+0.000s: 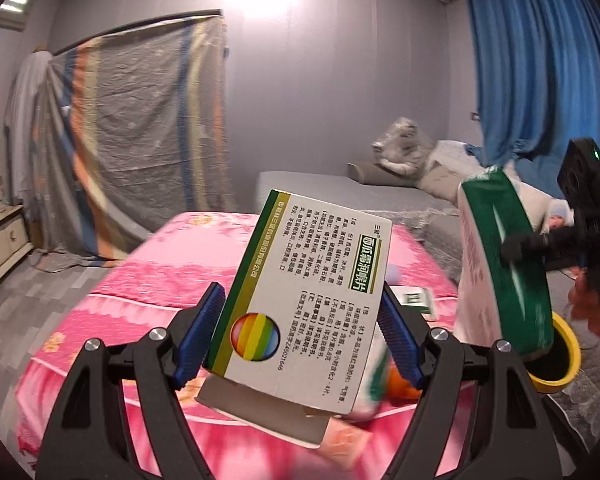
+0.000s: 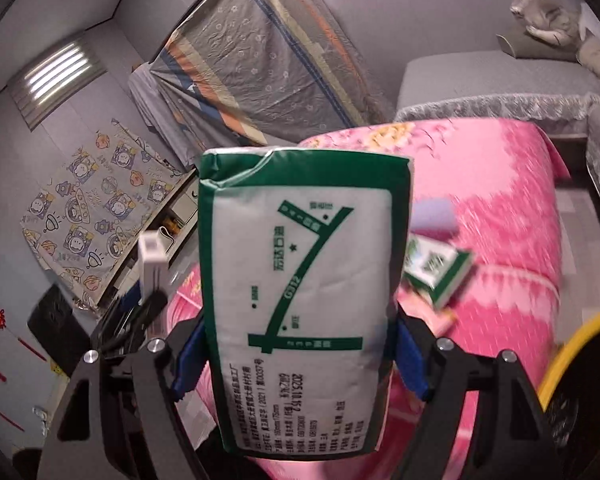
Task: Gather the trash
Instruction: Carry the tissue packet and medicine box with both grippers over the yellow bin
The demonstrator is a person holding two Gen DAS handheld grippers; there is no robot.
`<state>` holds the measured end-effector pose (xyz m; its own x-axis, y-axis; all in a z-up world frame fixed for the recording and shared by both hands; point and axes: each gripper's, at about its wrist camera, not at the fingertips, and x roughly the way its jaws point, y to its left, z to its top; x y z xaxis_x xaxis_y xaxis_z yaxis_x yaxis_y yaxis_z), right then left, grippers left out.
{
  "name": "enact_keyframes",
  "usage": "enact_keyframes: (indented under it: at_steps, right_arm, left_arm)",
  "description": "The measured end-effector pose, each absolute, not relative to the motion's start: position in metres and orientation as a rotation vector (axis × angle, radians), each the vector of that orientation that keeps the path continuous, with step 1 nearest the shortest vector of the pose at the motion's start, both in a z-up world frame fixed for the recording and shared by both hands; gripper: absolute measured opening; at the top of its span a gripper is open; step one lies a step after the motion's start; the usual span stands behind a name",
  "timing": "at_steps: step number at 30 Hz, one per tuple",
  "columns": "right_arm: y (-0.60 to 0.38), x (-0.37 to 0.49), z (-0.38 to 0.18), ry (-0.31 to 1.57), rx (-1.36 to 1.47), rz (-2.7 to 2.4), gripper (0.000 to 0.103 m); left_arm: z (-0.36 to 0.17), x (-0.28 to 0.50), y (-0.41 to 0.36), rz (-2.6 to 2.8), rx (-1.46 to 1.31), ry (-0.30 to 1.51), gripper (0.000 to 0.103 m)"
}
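Note:
My left gripper [image 1: 300, 336] is shut on a white and green medicine box [image 1: 308, 300] with a rainbow circle, its blue pads [image 1: 198, 340] pressing both long sides. The box hangs tilted above the pink bed cover [image 1: 120, 312]. My right gripper [image 2: 300, 356] is shut on a soft green and white tissue pack [image 2: 300, 300], held upright. In the left wrist view that pack [image 1: 500, 264] hangs just above a yellow-rimmed bin [image 1: 556, 356]. A small green box [image 2: 436, 276] and a lilac item [image 2: 432, 216] lie on the pink cover [image 2: 500, 200].
The bin's yellow rim [image 2: 572, 344] stands at the right edge of the bed. A grey sofa [image 1: 340, 188] with a plush toy [image 1: 404, 148] lies behind, blue curtains [image 1: 540, 72] to the right. A striped sheet [image 1: 140, 140] covers furniture at left.

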<state>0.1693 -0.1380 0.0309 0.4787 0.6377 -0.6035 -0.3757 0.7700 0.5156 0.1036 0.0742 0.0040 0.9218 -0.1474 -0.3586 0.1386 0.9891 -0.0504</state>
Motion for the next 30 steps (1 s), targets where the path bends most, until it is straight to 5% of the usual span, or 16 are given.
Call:
enact_keyframes:
  at_steps: [30]
  right_arm:
    - [-0.334,0.081,0.013,0.636,0.507,0.204,0.074]
  left_arm:
    - [0.041,0.125,-0.112,-0.491,0.086,0.293,0.072]
